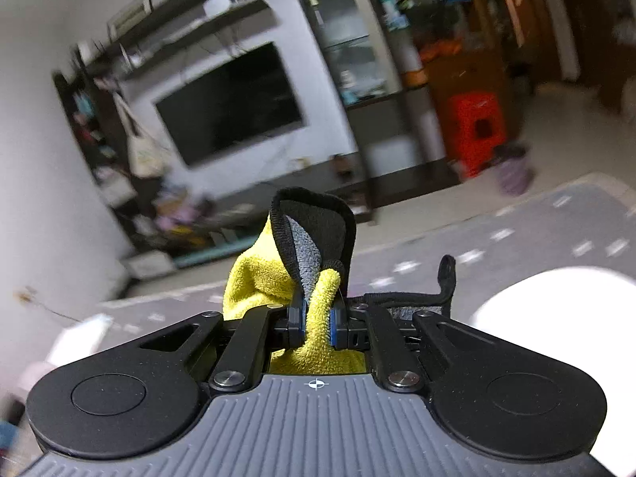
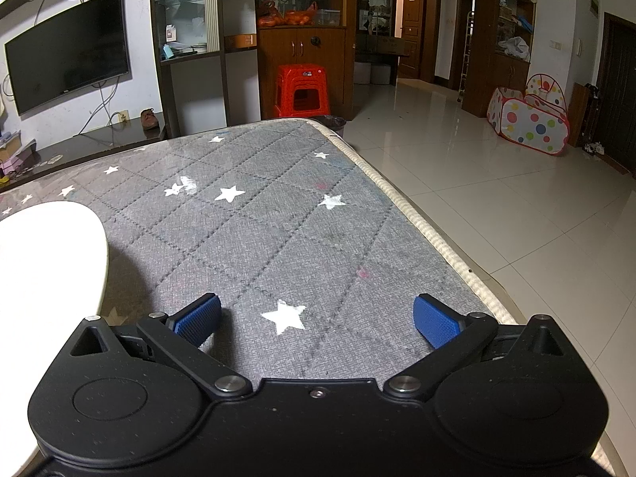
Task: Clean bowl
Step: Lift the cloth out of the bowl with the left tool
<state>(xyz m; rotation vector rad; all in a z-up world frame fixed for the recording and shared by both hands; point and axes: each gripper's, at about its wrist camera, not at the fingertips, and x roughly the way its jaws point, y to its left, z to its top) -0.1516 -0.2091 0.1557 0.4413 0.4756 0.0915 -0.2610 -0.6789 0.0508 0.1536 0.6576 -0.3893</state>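
Between the left gripper's point(image 1: 317, 324) blue pads point(image 1: 334, 328), pinched tight: a yellow-and-grey microfibre cloth point(image 1: 274, 278) with black edging, bunched upward and partly draped over the right linkage. Held above the quilted grey table cover point(image 1: 516, 238), tilted, with the whole view smeared by motion. Low at right, a white curved rim, probably the bowl point(image 1: 556, 302), overexposed and well to the side of the cloth. Behind, a wall-mounted television point(image 1: 230, 103), cluttered shelves and a red plastic stool point(image 1: 475, 127).

From the right wrist view: right gripper point(image 2: 316, 320) spread wide, holding nothing, low over the star-printed table cover point(image 2: 278, 206). At the left edge, the same white bowl point(image 2: 51, 246), resting on the cover, apart from the pads. Beyond, glossy floor tiles point(image 2: 497, 167), wooden cabinets, a spotted play tent point(image 2: 532, 115).

Judged as the approach stage: cloth in hand, wiping not begun. Next calls for steadying the bowl with the empty right gripper and bringing the cloth down into it.
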